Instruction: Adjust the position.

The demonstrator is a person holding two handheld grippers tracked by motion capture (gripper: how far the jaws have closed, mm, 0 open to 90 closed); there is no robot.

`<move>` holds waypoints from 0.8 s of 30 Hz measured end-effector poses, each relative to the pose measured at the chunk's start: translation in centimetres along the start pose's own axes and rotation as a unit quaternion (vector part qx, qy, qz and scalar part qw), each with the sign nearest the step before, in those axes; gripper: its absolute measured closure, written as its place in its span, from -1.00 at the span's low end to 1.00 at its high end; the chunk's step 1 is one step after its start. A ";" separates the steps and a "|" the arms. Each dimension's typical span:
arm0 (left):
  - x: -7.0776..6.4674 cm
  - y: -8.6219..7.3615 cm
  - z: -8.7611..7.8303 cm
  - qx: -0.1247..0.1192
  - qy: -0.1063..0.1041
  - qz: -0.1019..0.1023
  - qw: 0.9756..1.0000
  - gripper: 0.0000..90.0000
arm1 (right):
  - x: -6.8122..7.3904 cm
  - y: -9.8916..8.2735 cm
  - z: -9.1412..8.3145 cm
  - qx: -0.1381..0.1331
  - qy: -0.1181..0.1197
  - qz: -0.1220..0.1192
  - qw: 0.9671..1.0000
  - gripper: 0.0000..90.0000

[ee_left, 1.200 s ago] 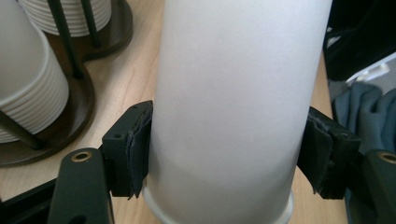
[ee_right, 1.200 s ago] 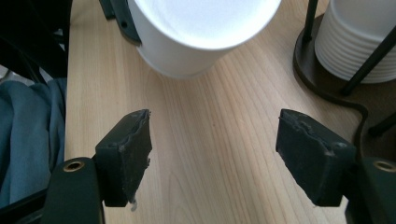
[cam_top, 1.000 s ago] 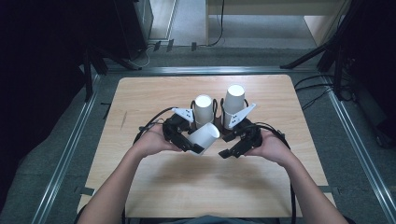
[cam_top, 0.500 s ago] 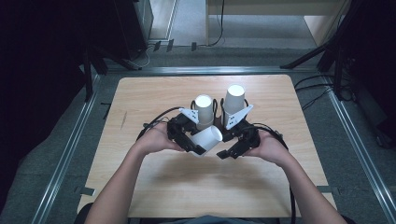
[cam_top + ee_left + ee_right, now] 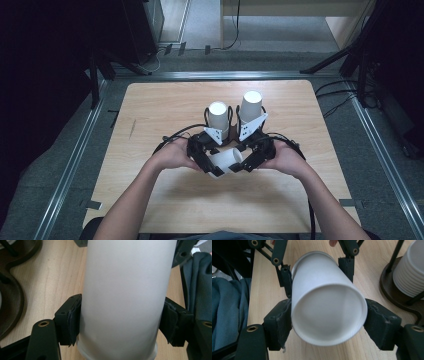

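Note:
A white paper cup lies on its side just above the wooden table, held between both grippers. My left gripper is shut on it near the rolled rim; in the left gripper view the pads press both sides of the cup. My right gripper is shut on the other end. In the right gripper view the cup's base faces the camera between the pads, and the left gripper clamps the cup farther along.
Two stacks of upturned white cups stand on dark wire holders just behind the grippers. One stack and its round base lie close at the right. Dark clothing is at the table's near edge.
The cup has come down and toward the person, tipping from slanted to level. The right gripper has closed in onto its base end while the left kept hold.

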State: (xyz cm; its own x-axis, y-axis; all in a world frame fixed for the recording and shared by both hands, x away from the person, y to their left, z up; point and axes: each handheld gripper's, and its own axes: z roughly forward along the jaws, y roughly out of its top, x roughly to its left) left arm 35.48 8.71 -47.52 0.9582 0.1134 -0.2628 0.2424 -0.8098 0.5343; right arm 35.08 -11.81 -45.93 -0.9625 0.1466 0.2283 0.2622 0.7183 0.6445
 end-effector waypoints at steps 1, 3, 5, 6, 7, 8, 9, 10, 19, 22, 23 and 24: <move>-0.1 0.1 0.2 0.003 -0.001 0.004 1.000 -0.39 | 0.0 0.0 0.1 0.004 0.002 -0.001 1.000 -0.40; -0.2 0.1 0.3 0.002 -0.001 0.009 1.000 -0.39 | 0.1 0.1 0.3 0.005 0.004 -0.002 1.000 -0.37; -0.2 0.1 0.2 0.002 0.000 0.010 1.000 -0.39 | 0.1 0.1 0.3 0.006 0.008 -0.003 1.000 -0.36; -0.2 0.1 0.2 0.001 -0.001 0.012 1.000 -0.39 | 0.1 0.2 0.4 0.007 0.010 -0.004 1.000 -0.31; -0.3 0.1 0.2 0.001 0.000 0.014 1.000 -0.39 | 0.2 0.2 0.4 0.007 0.013 -0.005 1.000 -0.28; -0.3 0.1 0.2 0.001 0.000 0.014 1.000 -0.39 | 0.2 0.2 0.5 0.007 0.015 -0.005 1.000 -0.28; -0.3 0.1 0.2 0.001 0.000 0.014 1.000 -0.39 | 0.2 0.2 0.5 0.007 0.015 -0.008 1.000 -0.27; -0.3 0.1 0.2 -0.001 -0.001 0.014 1.000 -0.39 | 0.2 0.2 0.5 0.006 0.015 -0.006 1.000 -0.27; 0.0 0.1 0.1 -0.016 0.015 -0.015 1.000 -0.57 | 0.1 0.2 0.1 0.002 0.009 -0.003 1.000 -0.27; 0.1 0.1 -0.2 -0.034 0.026 -0.026 0.999 -0.75 | -0.1 0.1 -0.4 -0.005 0.005 -0.003 1.000 -0.27; 0.1 0.1 -0.2 -0.034 0.026 -0.026 0.999 -0.74 | -0.1 0.1 -0.5 -0.006 0.005 0.000 1.000 -0.27; 0.1 0.0 -0.5 -0.045 0.030 -0.027 0.998 -0.73 | -0.2 0.0 -0.5 -0.007 0.002 0.000 1.000 -0.27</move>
State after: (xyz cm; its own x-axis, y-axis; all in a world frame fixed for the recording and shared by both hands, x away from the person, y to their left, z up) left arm 35.68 9.02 -47.14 0.9502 0.1912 -0.2460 0.3034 -0.7471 0.5914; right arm 35.29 -12.18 -45.59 -0.9621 0.1445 0.2311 0.2636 0.7083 0.6548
